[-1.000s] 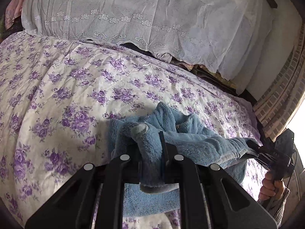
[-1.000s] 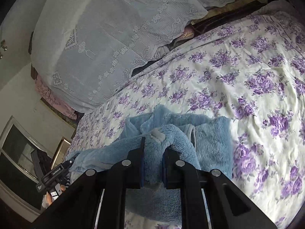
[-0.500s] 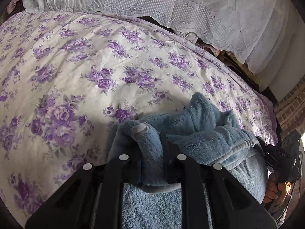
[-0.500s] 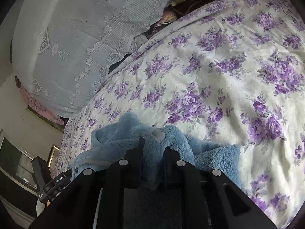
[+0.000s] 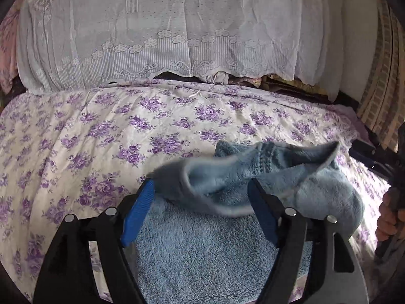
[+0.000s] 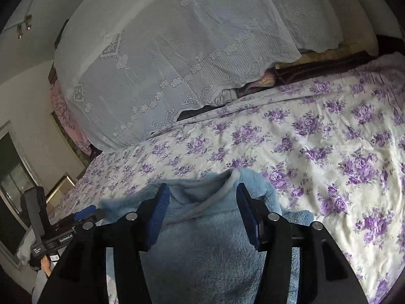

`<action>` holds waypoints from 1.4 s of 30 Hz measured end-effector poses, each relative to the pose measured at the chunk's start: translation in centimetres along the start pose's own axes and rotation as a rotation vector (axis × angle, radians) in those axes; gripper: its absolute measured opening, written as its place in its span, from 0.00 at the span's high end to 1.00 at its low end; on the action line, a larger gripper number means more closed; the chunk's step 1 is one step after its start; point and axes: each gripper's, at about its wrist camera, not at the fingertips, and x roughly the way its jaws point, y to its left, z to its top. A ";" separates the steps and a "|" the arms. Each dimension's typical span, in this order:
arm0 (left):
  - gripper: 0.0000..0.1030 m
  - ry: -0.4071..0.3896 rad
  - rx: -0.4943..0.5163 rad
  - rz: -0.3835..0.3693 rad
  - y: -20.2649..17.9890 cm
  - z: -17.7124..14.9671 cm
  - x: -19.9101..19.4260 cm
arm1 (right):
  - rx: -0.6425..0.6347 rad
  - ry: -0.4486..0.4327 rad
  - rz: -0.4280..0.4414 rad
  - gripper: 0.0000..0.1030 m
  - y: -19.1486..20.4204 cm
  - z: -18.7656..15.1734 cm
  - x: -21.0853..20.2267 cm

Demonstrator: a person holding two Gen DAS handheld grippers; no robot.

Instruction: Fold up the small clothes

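A light blue fleece garment [image 5: 202, 253] lies bunched on the floral bed sheet [image 5: 101, 131]. My left gripper [image 5: 201, 182] is opening, blue pads [image 5: 138, 215] spread wide. A blurred fold of fleece drops between them and neither pad presses on it. In the right wrist view the same garment [image 6: 202, 248] lies under my right gripper [image 6: 202, 187], whose jaws are also opening, with a loose collar edge between the pads [image 6: 157, 215]. The right gripper [image 5: 367, 154] shows at the left view's right edge, a hand [image 5: 387, 217] on its handle. The left gripper [image 6: 86, 212] shows at the right view's lower left.
A white lace cover [image 5: 177, 38] drapes a tall pile at the far side of the bed. Folded dark and pink cloths [image 6: 263, 81] peek out beneath it. A striped curtain [image 5: 379, 101] hangs at the right. A window frame [image 6: 12, 177] stands at the left.
Both grippers were shut on folds of the blue fleece; now both have opened and let go. The fleece has dropped onto the garment's lower half, and both cameras have tilted up.
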 end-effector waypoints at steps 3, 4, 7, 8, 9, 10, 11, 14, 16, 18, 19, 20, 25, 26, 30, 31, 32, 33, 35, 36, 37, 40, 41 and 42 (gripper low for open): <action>0.29 0.013 0.031 0.029 -0.5 -0.4 0.5 | -0.024 -0.008 -0.037 0.42 0.1 -0.2 0.0; 0.29 0.020 0.032 0.033 -0.4 -0.5 0.7 | -0.021 -0.004 -0.048 0.42 -0.1 -0.3 0.0; 0.29 0.046 0.018 0.002 -0.1 -0.6 1.0 | -0.016 0.021 -0.037 0.48 -0.2 -0.6 0.5; 0.29 0.053 0.014 -0.005 -0.1 -0.5 1.2 | -0.028 0.033 -0.037 0.52 0.1 -0.8 0.7; 0.29 0.057 0.009 -0.011 -0.3 -0.3 1.3 | -0.042 0.047 -0.039 0.57 0.6 -1.0 1.1; 0.28 0.062 0.001 -0.014 -0.4 0.0 1.6 | -0.054 0.062 -0.034 0.58 1.2 -1.1 1.5; 0.28 0.072 -0.006 -0.013 -0.7 0.5 1.9 | -0.064 0.080 -0.027 0.58 1.9 -1.0 2.2; 0.11 0.128 0.006 0.063 -1.8 2.3 4.2 | -0.089 0.161 -0.065 0.58 3.9 -0.3 5.1; 0.10 0.147 0.005 0.156 -1.9 3.2 6.3 | -0.086 0.168 -0.084 0.56 4.5 0.4 7.3; 0.07 0.184 -0.034 0.201 -0.9 3.4 8.9 | -0.091 0.192 -0.117 0.49 4.3 0.5 10.1; 0.04 0.216 -0.059 0.223 -0.1 2.9 10.4 | -0.094 0.211 -0.149 0.46 3.8 0.1 11.6; 0.04 0.259 -0.090 0.237 0.8 2.0 12.1 | -0.096 0.231 -0.186 0.46 2.9 -0.7 13.1; 0.04 0.332 -0.334 0.057 5.3 0.8 13.7 | -0.068 0.248 -0.151 0.41 1.3 -1.8 14.5; 0.04 0.330 -0.325 0.067 5.1 0.9 13.5 | -0.079 0.250 -0.162 0.41 1.5 -2.0 14.6; 0.04 0.264 -0.217 0.160 2.8 1.5 11.1 | -0.074 0.212 -0.147 0.39 1.6 -1.8 13.6; 0.04 0.232 -0.185 0.175 2.0 1.9 10.2 | -0.060 0.187 -0.149 0.39 1.5 -1.6 12.8; 0.04 0.203 -0.158 0.177 1.2 2.2 9.4 | -0.052 0.161 -0.165 0.39 1.7 -1.4 11.8; 0.04 0.180 -0.139 0.167 0.5 2.5 8.7 | -0.055 0.130 -0.182 0.39 2.0 -1.2 10.8; 0.04 0.166 -0.117 0.140 -1.0 2.8 8.0 | -0.075 0.087 -0.201 0.37 2.7 -0.9 9.4; 0.04 0.165 -0.107 0.126 -1.7 2.7 7.8 | -0.079 0.072 -0.215 0.35 2.9 -0.8 9.0; 0.04 0.164 -0.091 0.115 -2.5 2.5 7.8 | -0.080 0.065 -0.236 0.31 2.9 -0.9 8.7; 0.04 0.169 -0.010 0.158 -4.7 1.2 8.9 | -0.103 0.139 -0.368 0.21 1.6 -2.0 10.5; 0.04 0.191 0.026 0.203 -5.4 0.3 10.1 | -0.076 0.198 -0.374 0.21 0.4 -2.5 11.7; 0.04 0.198 0.056 0.233 -5.9 -0.6 11.0 | -0.050 0.213 -0.358 0.20 -0.1 -2.5 12.0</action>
